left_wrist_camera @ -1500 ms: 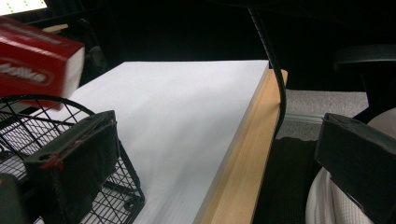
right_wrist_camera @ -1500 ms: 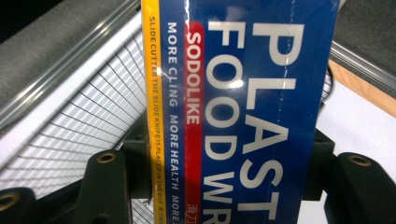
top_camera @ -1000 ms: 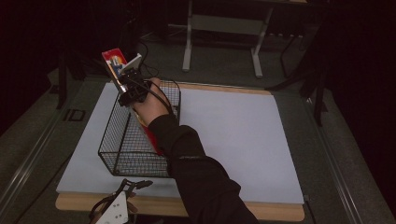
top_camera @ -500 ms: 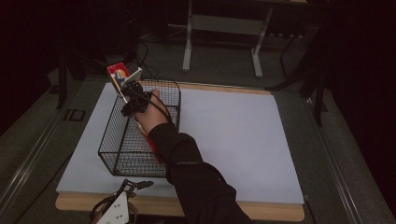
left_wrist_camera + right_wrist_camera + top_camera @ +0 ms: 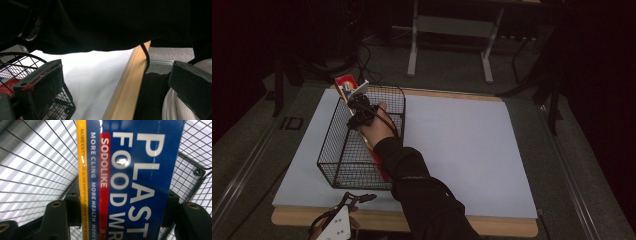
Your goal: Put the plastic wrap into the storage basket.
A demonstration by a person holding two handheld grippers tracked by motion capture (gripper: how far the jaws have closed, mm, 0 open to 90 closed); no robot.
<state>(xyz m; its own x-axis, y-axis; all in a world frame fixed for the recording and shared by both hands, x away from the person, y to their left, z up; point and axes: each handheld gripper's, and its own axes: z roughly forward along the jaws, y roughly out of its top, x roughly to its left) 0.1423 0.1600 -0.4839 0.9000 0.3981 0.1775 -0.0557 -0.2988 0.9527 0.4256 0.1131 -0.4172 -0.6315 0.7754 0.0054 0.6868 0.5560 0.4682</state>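
High view: wrap box inside basket

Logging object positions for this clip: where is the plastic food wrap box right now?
The plastic wrap box is clamped between the right gripper's jaws. In the high view it slants in the wire basket at the table's left, its red end poking over the far rim.

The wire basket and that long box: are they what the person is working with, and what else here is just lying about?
In use:
- black wire basket
- long blue-and-red plastic food wrap box, clamped in the right tool and tilted over the basket's far end

Lying about:
- white sheet covering the wooden table
- left tool, open and idle at the near table edge
- grey metal stand on the floor behind
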